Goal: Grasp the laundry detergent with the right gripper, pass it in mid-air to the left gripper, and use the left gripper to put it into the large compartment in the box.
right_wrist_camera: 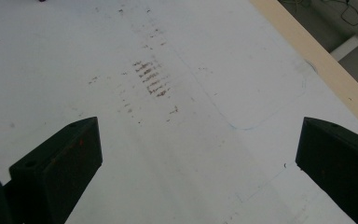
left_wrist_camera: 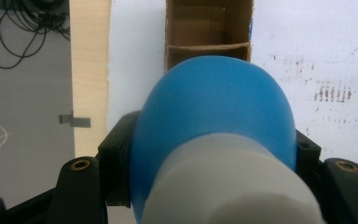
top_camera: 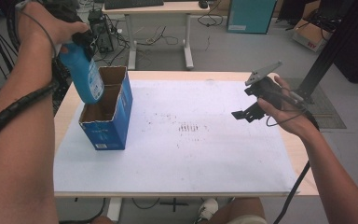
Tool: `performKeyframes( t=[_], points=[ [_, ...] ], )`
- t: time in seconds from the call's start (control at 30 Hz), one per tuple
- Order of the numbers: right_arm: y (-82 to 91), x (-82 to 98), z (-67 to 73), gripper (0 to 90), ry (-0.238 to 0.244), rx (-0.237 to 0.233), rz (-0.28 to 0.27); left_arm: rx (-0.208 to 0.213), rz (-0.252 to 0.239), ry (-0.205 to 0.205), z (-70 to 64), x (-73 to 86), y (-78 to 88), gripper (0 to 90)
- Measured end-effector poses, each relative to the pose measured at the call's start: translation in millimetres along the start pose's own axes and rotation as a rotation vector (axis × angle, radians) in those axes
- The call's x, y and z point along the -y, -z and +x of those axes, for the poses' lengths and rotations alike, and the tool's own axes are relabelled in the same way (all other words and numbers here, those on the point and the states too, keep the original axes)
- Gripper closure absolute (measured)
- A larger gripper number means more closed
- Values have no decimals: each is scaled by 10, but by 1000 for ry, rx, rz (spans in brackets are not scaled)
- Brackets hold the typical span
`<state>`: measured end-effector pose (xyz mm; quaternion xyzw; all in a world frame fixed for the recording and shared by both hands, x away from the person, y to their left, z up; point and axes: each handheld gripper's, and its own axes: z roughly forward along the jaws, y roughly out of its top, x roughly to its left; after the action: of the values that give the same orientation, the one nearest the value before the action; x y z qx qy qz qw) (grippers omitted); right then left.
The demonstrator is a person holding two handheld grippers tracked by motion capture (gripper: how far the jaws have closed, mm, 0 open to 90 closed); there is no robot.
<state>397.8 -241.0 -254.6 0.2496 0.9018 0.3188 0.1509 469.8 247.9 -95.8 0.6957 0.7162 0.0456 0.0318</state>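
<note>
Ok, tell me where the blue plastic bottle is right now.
High view, left side: the blue plastic bottle hangs tilted in the left hand-held gripper, its base dipping into the open blue cardboard box.

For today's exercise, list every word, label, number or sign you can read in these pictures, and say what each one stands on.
No text can be read with certainty.
Blue bottle, held by the left gripper: a white label with print, too blurred to read.
Blue cardboard box: a small white label with print low on its front, too small to read.
Cardboard box on the floor: a red mark, unreadable.
White sheet: brown smudges, no writing.
</note>
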Motion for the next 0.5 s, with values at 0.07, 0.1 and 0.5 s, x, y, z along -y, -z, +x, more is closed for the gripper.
performKeyframes(
  t=[0.07, 0.1, 0.5],
  points=[
    [-4, -6, -1, 2, 6, 1, 0, -1, 0, 3, 6, 0, -56, 367],
    [-5, -9, -2, 2, 10, 0, 2, -2, 3, -2, 8, -1, -81, 367],
    [-49, -28, 8, 2, 15, -5, 21, 23, 14, -15, 14, 12, -436, 367]
  ],
)
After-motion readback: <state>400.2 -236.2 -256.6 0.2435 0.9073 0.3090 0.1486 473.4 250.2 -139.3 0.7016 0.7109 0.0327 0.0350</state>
